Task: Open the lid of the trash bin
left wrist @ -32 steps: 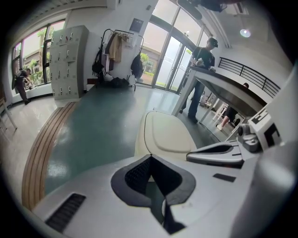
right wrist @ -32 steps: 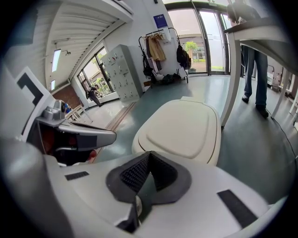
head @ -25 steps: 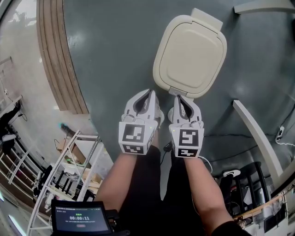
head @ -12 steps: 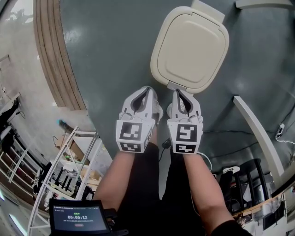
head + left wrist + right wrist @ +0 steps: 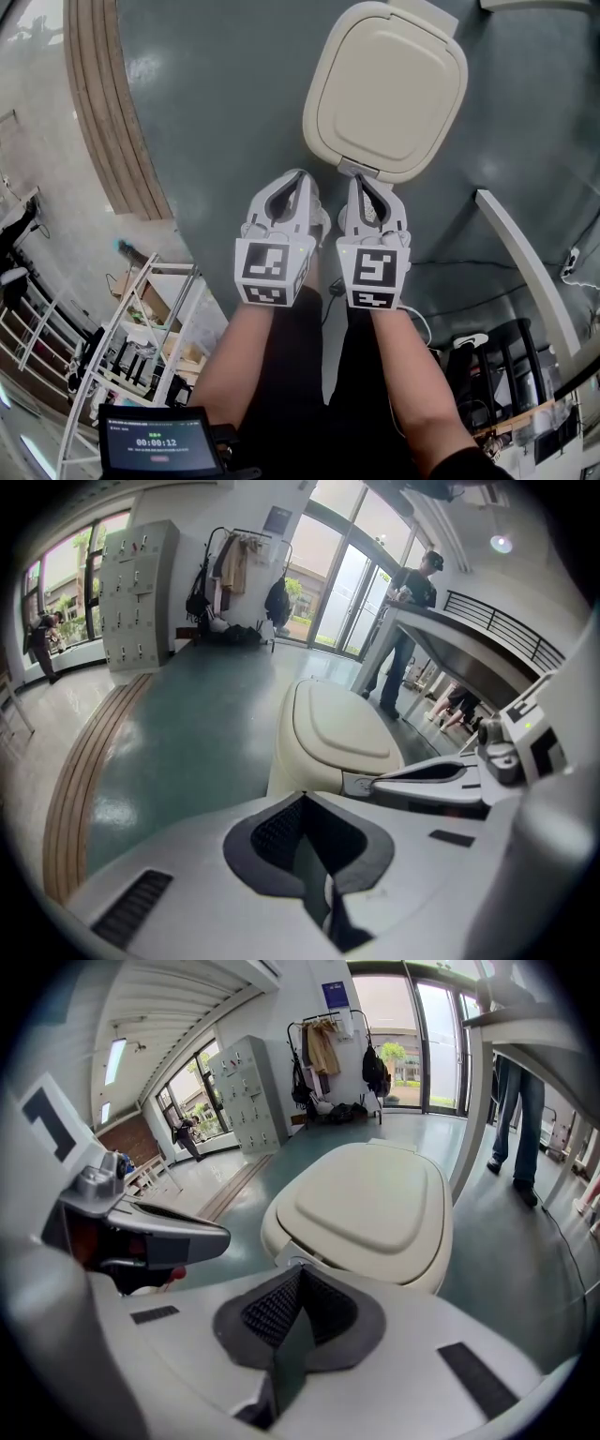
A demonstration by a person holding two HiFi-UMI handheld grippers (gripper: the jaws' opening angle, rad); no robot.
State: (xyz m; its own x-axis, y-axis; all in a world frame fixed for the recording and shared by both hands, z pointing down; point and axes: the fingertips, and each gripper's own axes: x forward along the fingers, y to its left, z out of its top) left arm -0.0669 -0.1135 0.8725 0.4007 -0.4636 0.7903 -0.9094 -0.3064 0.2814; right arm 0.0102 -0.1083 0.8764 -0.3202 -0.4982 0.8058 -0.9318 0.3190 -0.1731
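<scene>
A cream trash bin [image 5: 386, 89] stands on the green floor with its lid [image 5: 361, 1196] down. A small grey tab [image 5: 359, 169] sits at the lid's near edge. My left gripper [image 5: 299, 176] and right gripper [image 5: 362, 181] are side by side just short of the bin, both shut and empty. The right gripper's tips almost touch the tab, while the left's point at the floor beside the bin's near left corner. From the left gripper view the bin [image 5: 337, 728] lies ahead to the right, beyond my shut left gripper [image 5: 306, 797]. My right gripper [image 5: 298, 1271] faces the lid's front edge.
A wooden floor strip [image 5: 103, 112] runs along the left. White rails [image 5: 525, 272] cross the floor on the right, with cables [image 5: 450, 272] near them. A metal rack [image 5: 141, 328] stands lower left. A person [image 5: 412, 602] stands at a counter behind the bin.
Both grippers have moved forward toward the bin, still shut. The right gripper's tips have closed in on the tab at the lid's front edge. The lid has not moved.
</scene>
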